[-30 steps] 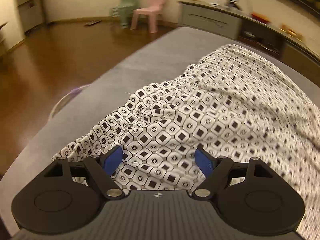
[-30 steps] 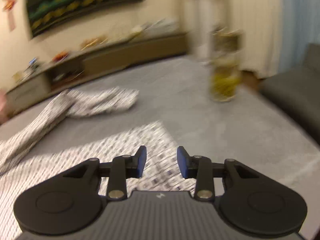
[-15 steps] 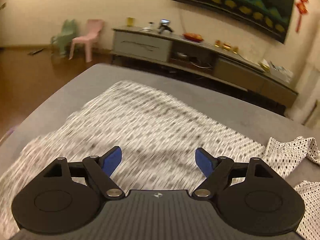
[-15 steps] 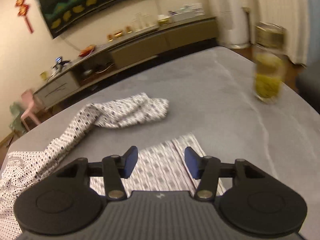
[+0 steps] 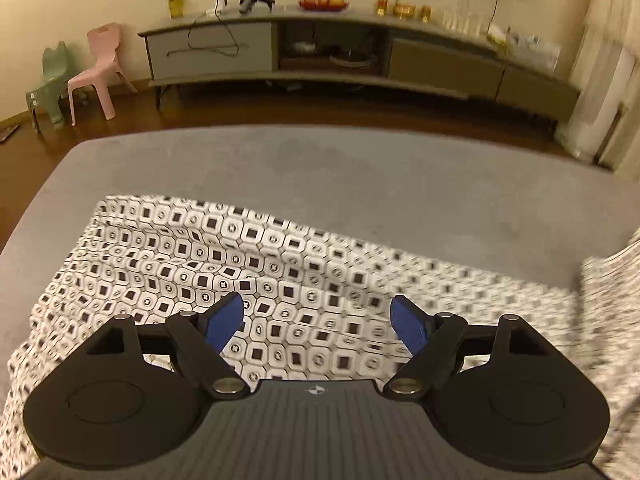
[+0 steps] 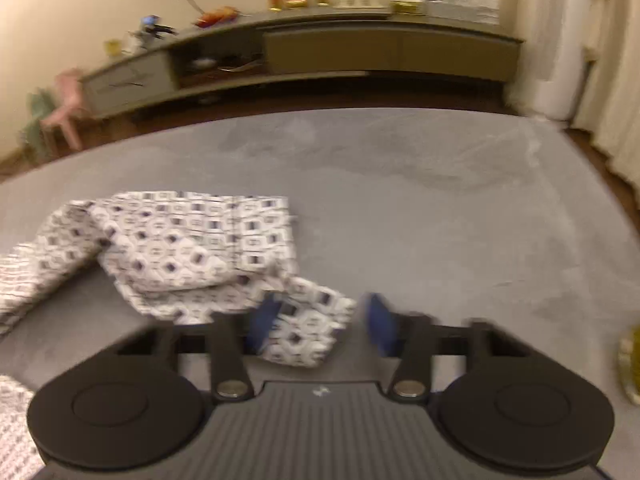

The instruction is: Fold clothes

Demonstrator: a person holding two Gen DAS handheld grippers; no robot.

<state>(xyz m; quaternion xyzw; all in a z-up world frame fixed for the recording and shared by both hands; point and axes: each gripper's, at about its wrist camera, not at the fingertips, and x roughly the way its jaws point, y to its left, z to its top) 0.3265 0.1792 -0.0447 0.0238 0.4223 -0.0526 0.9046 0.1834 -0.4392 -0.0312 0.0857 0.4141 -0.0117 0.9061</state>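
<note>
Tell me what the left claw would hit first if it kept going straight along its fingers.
Most likely the patterned cloth spread on the grey table: the open left claw points down onto it, with nothing between.

No legible text anywhere.

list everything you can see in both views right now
patterned garment: one, white with dark squares, spread over the near side of the table, bunched sleeve end by the right gripper
table: one, grey, under the garment
sideboard: one, grey and brown, against the far wall
small chairs: two, pink and green, far left on the floor
glass: one, yellowish, blurred at right edge
left gripper: black, blue pads, open above the garment
right gripper: black, blue pads, closing, cloth between them
</note>
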